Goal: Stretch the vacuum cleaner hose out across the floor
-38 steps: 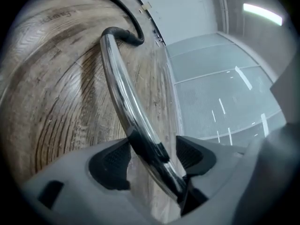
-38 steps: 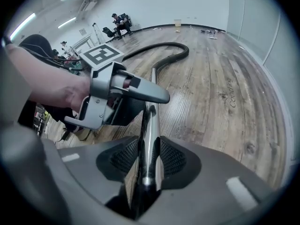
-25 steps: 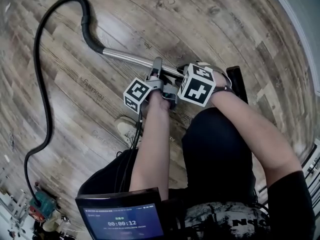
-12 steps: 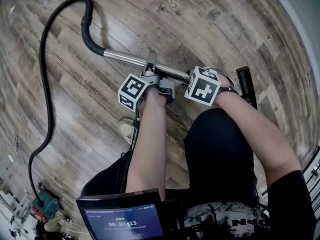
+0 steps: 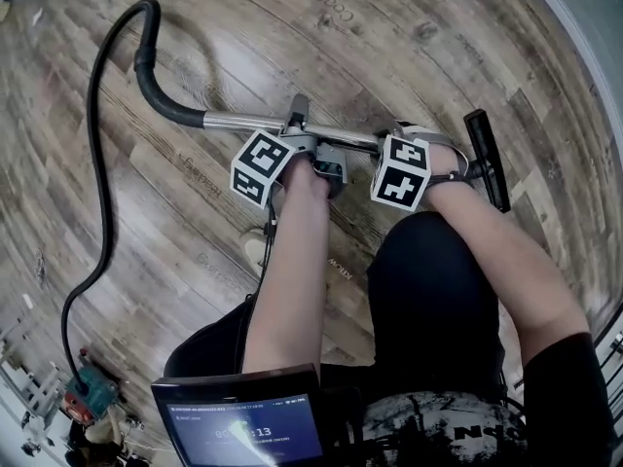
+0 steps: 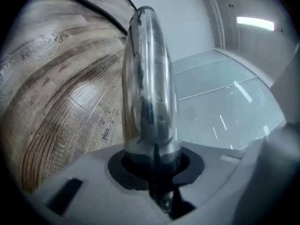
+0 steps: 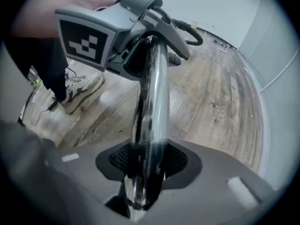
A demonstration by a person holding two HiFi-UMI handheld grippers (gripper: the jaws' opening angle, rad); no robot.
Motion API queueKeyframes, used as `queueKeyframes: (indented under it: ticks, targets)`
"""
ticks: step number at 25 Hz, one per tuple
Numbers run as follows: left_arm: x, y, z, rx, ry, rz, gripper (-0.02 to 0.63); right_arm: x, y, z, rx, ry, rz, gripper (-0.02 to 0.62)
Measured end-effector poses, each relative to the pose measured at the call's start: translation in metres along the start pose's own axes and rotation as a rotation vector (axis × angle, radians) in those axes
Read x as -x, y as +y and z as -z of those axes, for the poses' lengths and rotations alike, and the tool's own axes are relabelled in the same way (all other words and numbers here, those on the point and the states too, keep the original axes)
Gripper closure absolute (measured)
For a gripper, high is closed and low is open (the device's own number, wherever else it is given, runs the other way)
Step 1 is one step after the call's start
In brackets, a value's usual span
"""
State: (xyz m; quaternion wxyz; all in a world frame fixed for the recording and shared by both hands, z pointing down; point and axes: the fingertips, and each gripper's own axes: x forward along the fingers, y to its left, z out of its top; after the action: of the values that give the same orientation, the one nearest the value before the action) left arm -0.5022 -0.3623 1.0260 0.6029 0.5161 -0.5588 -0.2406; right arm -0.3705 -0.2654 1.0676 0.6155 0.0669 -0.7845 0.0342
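Wooden floor (image 5: 389, 27); hose (image 5: 94, 144) only in head view, wand (image 5: 243, 120) in all.

The left gripper (image 5: 295, 129), its jaws just closed on the chrome wand (image 5: 243, 121), and the right gripper (image 5: 414, 139) hold it; the black hose (image 5: 95, 144) curls left over the wooden floor (image 5: 389, 37)

You are holding both grippers side by side ahead of your legs. Your left gripper (image 5: 295, 129) is reaching forward, tilting slightly down, jaws just having been closing onto metal tube (image 5: 243, 120), pads pressing it from both sides. Your left forearm (image 5: 287, 280) is stretching straight out, wrist in line. Your right gripper (image 5: 397, 154) is pointing steeply down, jaws clamping same tube, just beside left one. Your right forearm (image 5: 496, 261) is angling in from right, elbow bending, marker cube (image 5: 401, 171) facing up.
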Motion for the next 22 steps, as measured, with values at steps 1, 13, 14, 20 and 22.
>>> queueKeyframes:
  ticks: [1, 13, 14, 20, 22]
  targets:
    - [0.001, -0.006, -0.002, -0.013, -0.009, 0.002, 0.532, 0.002, -0.004, -0.002, 0.011, 0.0, 0.03, 0.44]
    - [0.025, -0.057, -0.007, -0.214, 0.067, 0.111, 0.521, 0.029, 0.021, -0.025, -0.064, -0.12, -0.076, 0.456]
    - [0.033, -0.062, -0.009, -0.199, 0.071, 0.107, 0.527, 0.038, 0.026, -0.029, -0.067, -0.117, -0.084, 0.456]
    - [0.095, -0.13, -0.002, -0.127, 0.118, 0.051, 0.531, 0.14, 0.057, -0.036, -0.077, -0.077, -0.134, 0.456]
    - [0.123, -0.164, 0.004, -0.122, 0.129, 0.029, 0.528, 0.187, 0.072, -0.039, -0.096, -0.075, -0.172, 0.456]
